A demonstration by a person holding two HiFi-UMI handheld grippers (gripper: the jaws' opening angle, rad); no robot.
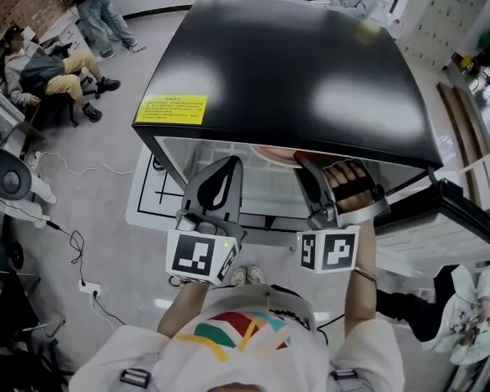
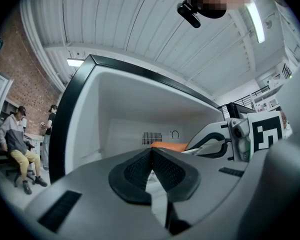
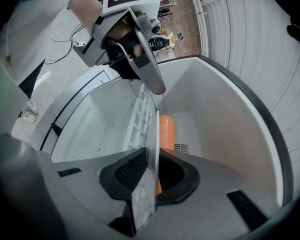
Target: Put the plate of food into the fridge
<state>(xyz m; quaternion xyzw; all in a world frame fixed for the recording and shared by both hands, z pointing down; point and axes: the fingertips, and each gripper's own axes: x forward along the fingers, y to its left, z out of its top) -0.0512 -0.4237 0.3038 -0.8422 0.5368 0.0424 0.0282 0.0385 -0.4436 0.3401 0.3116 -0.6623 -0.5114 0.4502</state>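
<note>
The plate (image 3: 150,126) shows edge-on as a thin pale rim with a long orange piece of food (image 3: 166,131) on it, inside the white fridge (image 3: 225,134). My right gripper (image 3: 151,158) is shut on the plate's rim. In the head view the plate (image 1: 271,155) peeks out under the fridge's black top (image 1: 294,64), with my right gripper (image 1: 307,168) at it. My left gripper (image 1: 218,180) reaches into the opening beside it, apart from the plate. Its pads (image 2: 162,169) meet with nothing between them. The orange food (image 2: 169,145) lies beyond them.
A white grid shelf (image 3: 139,115) lies under the plate. The fridge door (image 1: 465,219) stands open at the right. A yellow label (image 1: 171,109) sits on the top's front left. A person sits on a chair (image 1: 41,72) at the far left, and cables (image 1: 82,284) trail on the floor.
</note>
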